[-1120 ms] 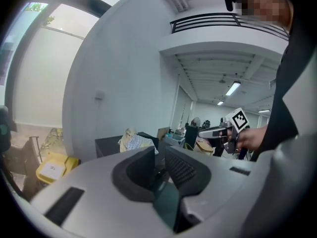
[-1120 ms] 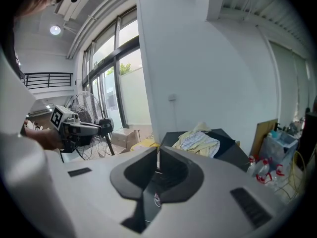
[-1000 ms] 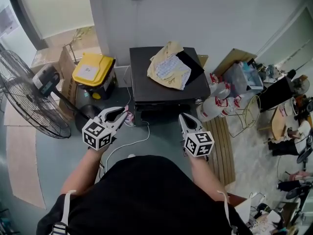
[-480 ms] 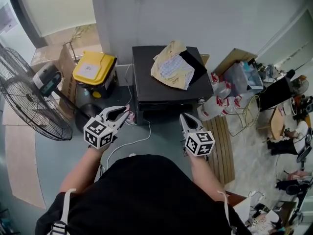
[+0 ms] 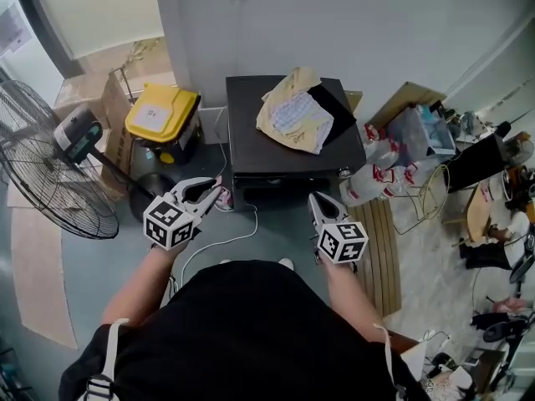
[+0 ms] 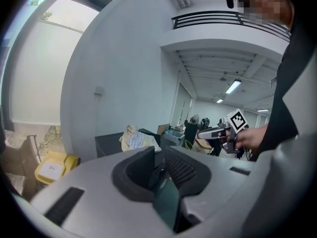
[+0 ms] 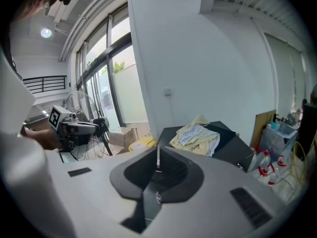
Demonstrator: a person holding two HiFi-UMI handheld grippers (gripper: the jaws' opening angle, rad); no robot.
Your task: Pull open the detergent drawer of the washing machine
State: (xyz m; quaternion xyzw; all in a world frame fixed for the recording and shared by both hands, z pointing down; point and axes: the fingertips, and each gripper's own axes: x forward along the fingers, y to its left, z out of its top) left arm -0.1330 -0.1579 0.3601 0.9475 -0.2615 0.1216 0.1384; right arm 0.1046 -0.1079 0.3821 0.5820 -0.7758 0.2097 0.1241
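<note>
Left tongs (image 5: 214, 190) and right tongs (image 5: 315, 199), both closed on nothing, hang short of the washing machine (image 5: 249, 136) at frame centre (clothes (image 5: 292, 115) heaped on top), evidently poised for approach.

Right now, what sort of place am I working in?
Probably a cluttered utility corner of a workshop or lab: a dark washing machine draped with cloths, a standing fan, and jugs beside the machine.

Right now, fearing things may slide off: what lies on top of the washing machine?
A crumpled yellowish cloth with a checked cloth on it; the washing machine's lid beneath them is covered.
</note>
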